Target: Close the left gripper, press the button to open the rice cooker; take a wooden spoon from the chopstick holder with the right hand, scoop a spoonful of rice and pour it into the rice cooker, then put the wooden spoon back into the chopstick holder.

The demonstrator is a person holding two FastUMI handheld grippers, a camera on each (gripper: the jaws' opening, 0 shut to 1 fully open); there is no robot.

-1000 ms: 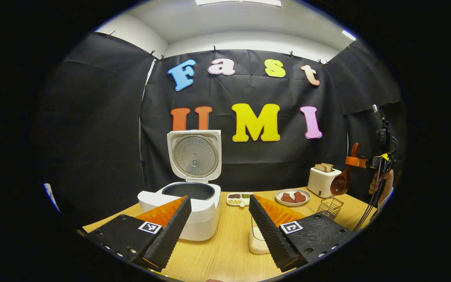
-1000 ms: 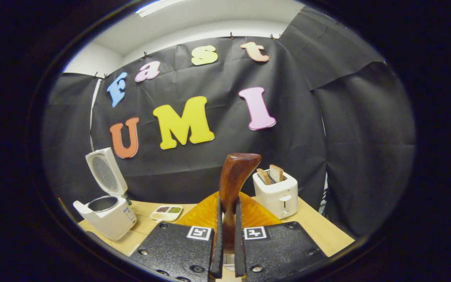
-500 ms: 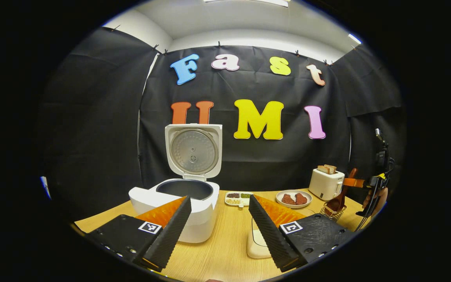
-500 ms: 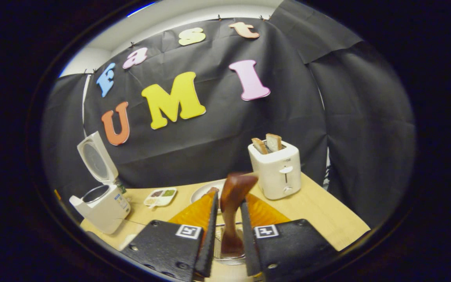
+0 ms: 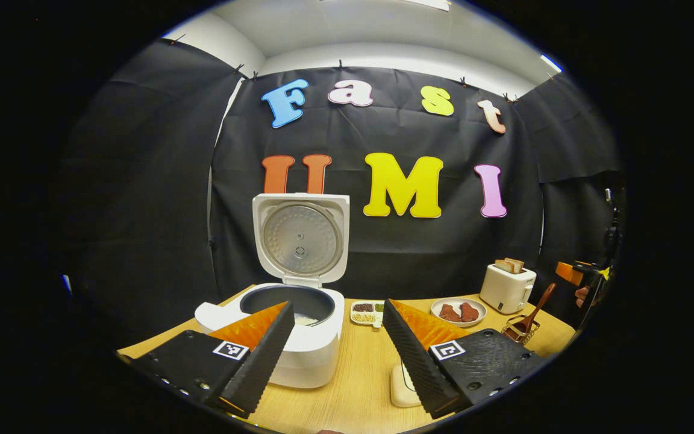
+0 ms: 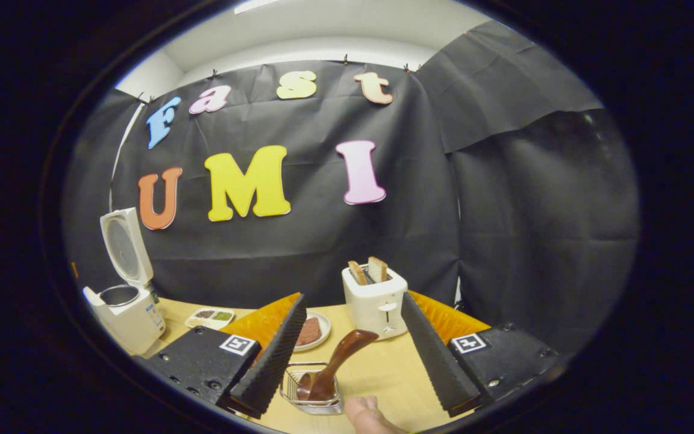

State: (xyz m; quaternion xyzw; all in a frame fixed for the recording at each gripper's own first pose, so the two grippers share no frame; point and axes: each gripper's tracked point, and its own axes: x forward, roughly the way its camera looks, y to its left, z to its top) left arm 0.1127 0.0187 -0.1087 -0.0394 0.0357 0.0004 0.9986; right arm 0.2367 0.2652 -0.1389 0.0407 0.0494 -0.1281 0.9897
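Spoon placement looks done: the wooden spoon (image 6: 334,365) stands bowl-down in the chopstick holder (image 6: 314,392), its handle leaning up and to the right, toward the toaster (image 6: 376,300). The right gripper (image 6: 353,355) sits just above the holder, fingers spread wide to either side of the handle and clear of it. The rice cooker (image 5: 290,319) is well to the holder's left, lid up, with the left gripper (image 5: 335,349) before it, fingers apart and empty. By my judgement, only pulling the right gripper straight back remains.
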